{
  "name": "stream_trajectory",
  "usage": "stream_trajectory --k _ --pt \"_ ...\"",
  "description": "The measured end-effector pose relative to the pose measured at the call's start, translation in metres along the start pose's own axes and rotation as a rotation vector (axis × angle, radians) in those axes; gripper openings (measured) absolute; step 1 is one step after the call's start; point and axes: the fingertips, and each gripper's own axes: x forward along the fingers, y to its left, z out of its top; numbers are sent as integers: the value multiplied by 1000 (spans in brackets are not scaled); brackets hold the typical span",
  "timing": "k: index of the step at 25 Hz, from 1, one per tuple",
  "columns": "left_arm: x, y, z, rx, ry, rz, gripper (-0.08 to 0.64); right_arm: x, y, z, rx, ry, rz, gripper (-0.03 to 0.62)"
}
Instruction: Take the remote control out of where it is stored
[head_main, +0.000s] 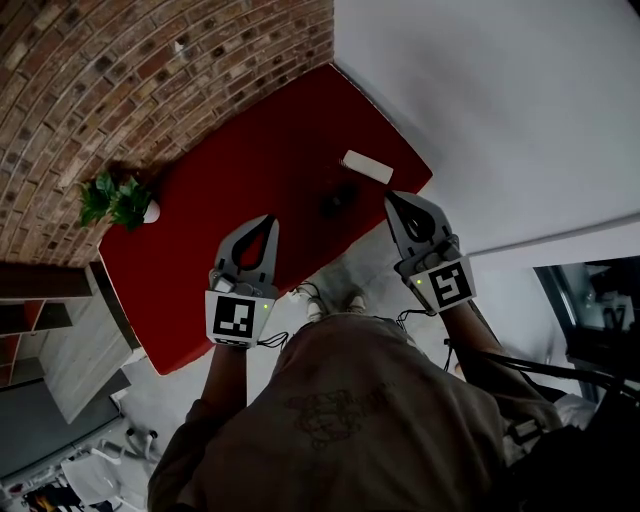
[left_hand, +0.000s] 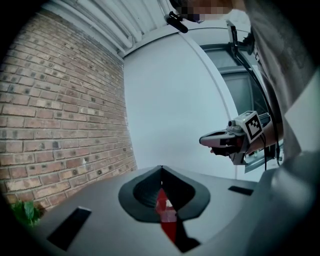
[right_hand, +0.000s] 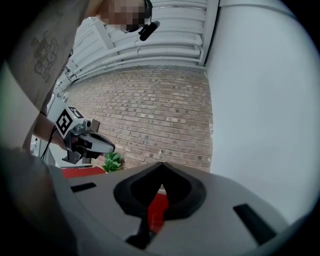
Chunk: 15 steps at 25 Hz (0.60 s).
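The remote (head_main: 367, 166) is seen as a small white bar lying flat on the red table (head_main: 185, 300), near the table edge that runs along the white wall (head_main: 500, 100). It's parked just ahead of the right gripper (head_main: 391, 198) tips and a touch to their left, and it isn't touched by them.

A dark blob (head_main: 338, 200) sits on the table just left of those same tips. It's in the space between the two grippers and nearer the right one. It's too blurry for what it is to be told.

The right jaws are clenched tip to tip with nothing pinched. In the right gripper view only a sliver of red table is seen through the hollow behind the tips. Same story for the left gripper (head_main: 269, 222): jaws pressed together, nothing grasped, a bit of red showing behind the tips. From its jaws the remote is found ahead and off to the right, well apart.

Both grippers are held side by side over the near half of the table, pointed out across it. Each one gets caught in the other's camera. The right one is seen off to the right of the left jaws against the white wall. The left one is seen off to the left of the right jaws against the brick wall (head_main: 150, 70).

A plant (head_main: 115, 198) in a white pot is parked at the table's corner by the bricks, well off to the left of the left jaws.
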Motion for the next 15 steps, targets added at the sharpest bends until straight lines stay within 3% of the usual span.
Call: stream_trajectory --k 15 --pt "-3 -1 5 -8 -11 14 8 -12 -11 4 14 -21 -23 12"
